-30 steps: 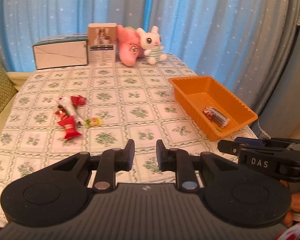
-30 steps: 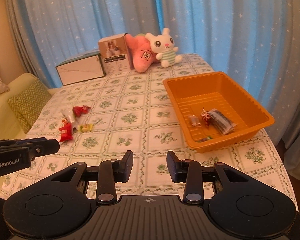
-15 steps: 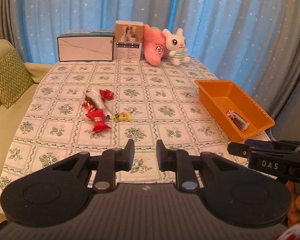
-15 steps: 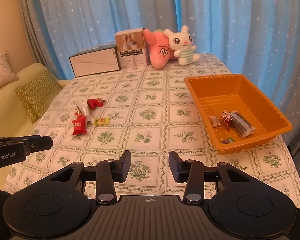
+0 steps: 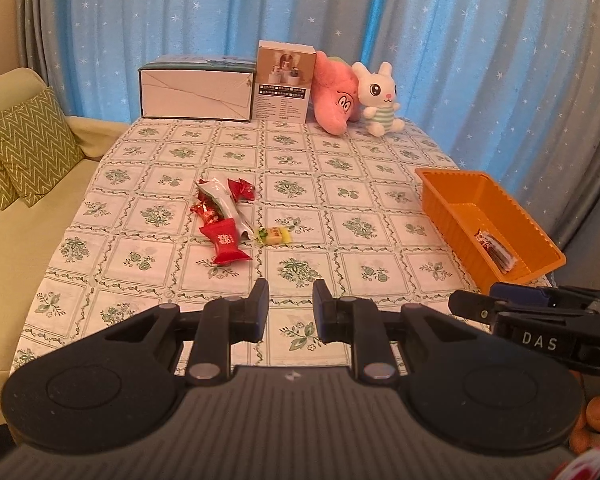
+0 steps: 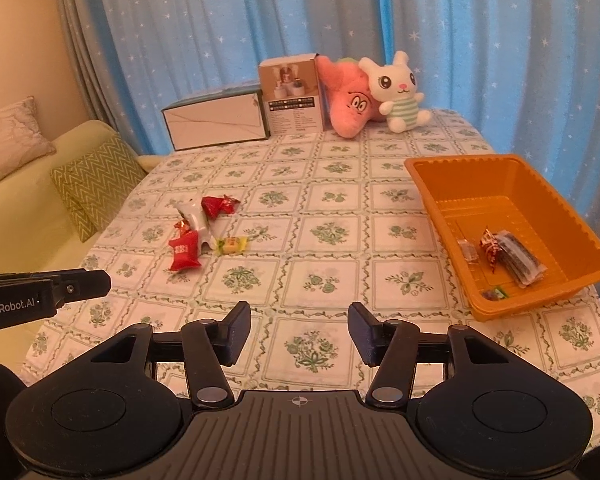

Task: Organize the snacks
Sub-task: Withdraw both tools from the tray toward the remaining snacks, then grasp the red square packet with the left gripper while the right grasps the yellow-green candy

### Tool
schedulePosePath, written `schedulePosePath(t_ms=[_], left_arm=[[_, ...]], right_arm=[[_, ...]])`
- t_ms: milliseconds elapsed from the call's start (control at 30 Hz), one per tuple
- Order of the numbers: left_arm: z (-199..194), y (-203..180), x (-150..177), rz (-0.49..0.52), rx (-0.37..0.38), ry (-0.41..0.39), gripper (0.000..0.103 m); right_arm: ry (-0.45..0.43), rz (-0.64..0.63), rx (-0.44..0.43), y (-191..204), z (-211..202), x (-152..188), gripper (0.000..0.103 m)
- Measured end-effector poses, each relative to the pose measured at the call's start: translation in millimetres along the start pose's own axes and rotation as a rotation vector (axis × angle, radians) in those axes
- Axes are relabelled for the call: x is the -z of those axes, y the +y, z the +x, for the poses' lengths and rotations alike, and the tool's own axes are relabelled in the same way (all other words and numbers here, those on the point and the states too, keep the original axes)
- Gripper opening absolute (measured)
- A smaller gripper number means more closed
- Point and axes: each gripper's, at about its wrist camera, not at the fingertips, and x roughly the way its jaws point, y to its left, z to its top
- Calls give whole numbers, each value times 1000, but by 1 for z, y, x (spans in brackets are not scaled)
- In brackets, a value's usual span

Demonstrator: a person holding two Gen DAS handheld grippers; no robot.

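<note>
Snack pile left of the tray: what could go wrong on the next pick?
1. The red candy, white wrapper and other red pieces lie touching, so a grasp may drag or lift more than one.
2. The yellow candy is small and flat on the tablecloth; fingers could pinch cloth.
3. The orange tray sits near the table's right edge; a bump during a drop might shove it off.

left tool (image 5: 291, 307) nearly shut, empty, right tool (image 6: 298, 330) opening, empty, both angled down
</note>
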Motion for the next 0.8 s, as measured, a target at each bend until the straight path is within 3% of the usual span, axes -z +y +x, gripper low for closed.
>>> schedulePosePath(t_ms=[267, 500, 800], left_arm=[[23, 23, -19, -21, -39, 2, 24], [82, 42, -30, 14, -82, 51, 29], [166, 64, -34, -36, -87, 128, 33]], right_arm=[[9, -31, -43, 8, 33, -16, 56], [5, -90, -70, 13, 76, -33, 56], [56, -110, -57, 8, 134, -41, 56]])
